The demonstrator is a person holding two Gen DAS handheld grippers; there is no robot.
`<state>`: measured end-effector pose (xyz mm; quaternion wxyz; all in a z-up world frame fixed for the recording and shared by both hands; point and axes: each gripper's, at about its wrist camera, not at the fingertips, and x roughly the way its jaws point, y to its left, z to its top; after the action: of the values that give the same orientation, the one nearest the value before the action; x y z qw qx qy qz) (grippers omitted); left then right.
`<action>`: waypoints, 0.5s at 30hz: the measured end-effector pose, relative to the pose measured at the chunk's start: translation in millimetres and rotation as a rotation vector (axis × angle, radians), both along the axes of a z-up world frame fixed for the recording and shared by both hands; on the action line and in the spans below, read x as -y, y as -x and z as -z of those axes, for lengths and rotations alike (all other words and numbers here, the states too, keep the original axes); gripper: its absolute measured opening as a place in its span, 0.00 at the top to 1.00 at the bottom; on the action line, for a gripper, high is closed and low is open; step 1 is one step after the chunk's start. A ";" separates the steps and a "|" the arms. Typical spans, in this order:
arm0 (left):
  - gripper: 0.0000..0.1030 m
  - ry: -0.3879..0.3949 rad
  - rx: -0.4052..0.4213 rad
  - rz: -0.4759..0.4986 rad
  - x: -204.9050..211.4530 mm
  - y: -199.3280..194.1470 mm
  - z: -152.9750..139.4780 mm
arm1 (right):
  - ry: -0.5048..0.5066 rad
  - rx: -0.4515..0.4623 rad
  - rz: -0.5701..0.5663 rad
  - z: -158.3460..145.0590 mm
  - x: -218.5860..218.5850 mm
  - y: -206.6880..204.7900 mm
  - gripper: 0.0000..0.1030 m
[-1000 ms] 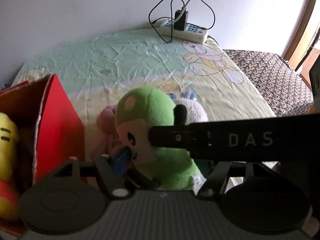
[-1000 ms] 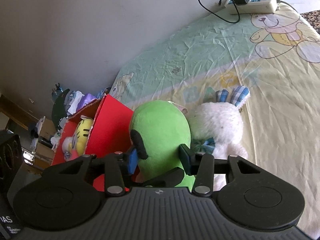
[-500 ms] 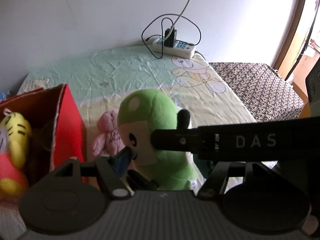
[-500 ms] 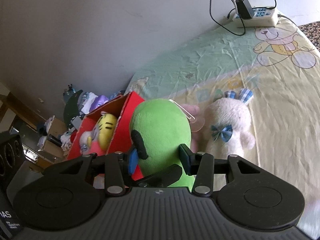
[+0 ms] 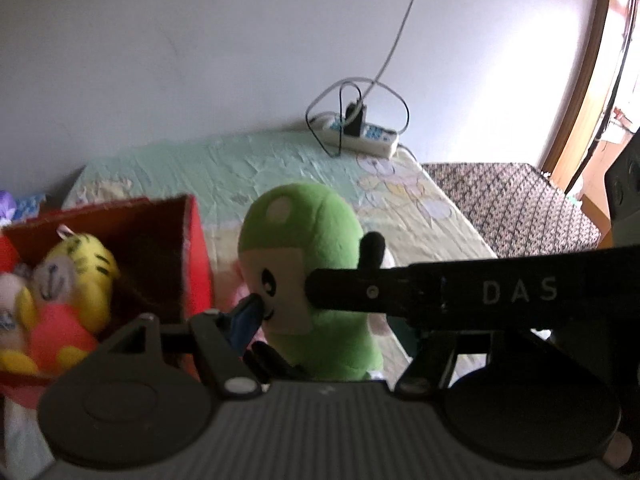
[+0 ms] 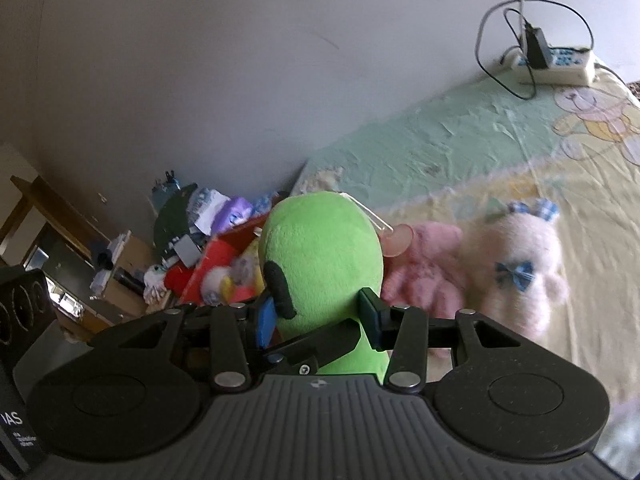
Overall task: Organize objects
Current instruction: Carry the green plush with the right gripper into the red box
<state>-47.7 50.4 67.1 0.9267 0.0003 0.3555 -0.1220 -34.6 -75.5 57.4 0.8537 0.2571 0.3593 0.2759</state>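
A green plush toy (image 6: 320,256) with a black ear is held upright in the air between both grippers. My right gripper (image 6: 318,314) is shut on its body. In the left wrist view the green plush toy (image 5: 308,256) sits between the fingers of my left gripper (image 5: 320,304), whose right finger is hidden behind the other gripper's black bar (image 5: 460,292). A red box (image 5: 192,248) to the left holds a yellow tiger plush (image 5: 80,272). A pink plush (image 6: 424,272) and a white bunny plush (image 6: 520,264) lie on the bed.
A bed sheet with a bear print (image 6: 480,152) covers the bed. A white power strip with cables (image 5: 360,136) lies at the wall. A patterned seat (image 5: 512,208) stands right of the bed. Cluttered shelves (image 6: 120,256) stand left of the red box (image 6: 224,256).
Both grippers have risen with the green plush toy, lifting it off the bed and toward the red box. The pink and white plush toys stay on the sheet.
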 end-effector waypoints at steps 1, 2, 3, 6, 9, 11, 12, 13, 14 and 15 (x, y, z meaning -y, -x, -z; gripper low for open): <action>0.33 0.001 0.010 0.003 -5.6 -0.9 -3.2 | -0.004 0.003 0.001 -2.4 -6.6 -0.8 0.55; 0.33 0.002 0.015 0.006 -11.9 -1.3 -6.2 | -0.004 0.011 -0.001 -5.3 -13.4 -1.9 0.55; 0.33 0.001 0.017 0.006 -18.5 -2.3 -9.2 | -0.002 0.019 0.000 -8.1 -21.4 -3.1 0.55; 0.33 0.003 0.040 0.011 -42.9 -1.2 -17.0 | 0.002 0.036 0.012 -12.7 -45.8 -6.0 0.55; 0.33 0.015 0.043 0.012 -68.4 -3.9 -22.0 | 0.002 0.047 0.021 -14.3 -64.2 -9.1 0.55; 0.33 0.022 0.043 0.015 -84.8 -5.6 -23.4 | -0.006 0.045 0.011 -14.5 -77.9 -12.9 0.55; 0.33 0.028 0.046 0.012 -92.0 -5.9 -23.8 | -0.013 0.043 0.006 -14.1 -86.9 -15.4 0.55; 0.33 0.025 0.055 0.006 -101.1 -5.7 -24.4 | -0.019 0.045 0.003 -13.7 -94.3 -17.6 0.55; 0.33 0.018 0.062 0.000 -107.8 -5.6 -24.9 | -0.025 0.049 0.001 -13.6 -101.9 -19.4 0.55; 0.33 0.014 0.067 -0.006 -115.6 -5.0 -25.5 | -0.030 0.056 -0.003 -13.5 -110.7 -21.8 0.55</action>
<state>-42.7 166.0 92.6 0.9384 -0.0028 0.3232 -0.1218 -12.8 35.2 70.9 0.8591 0.2612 0.3315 0.2897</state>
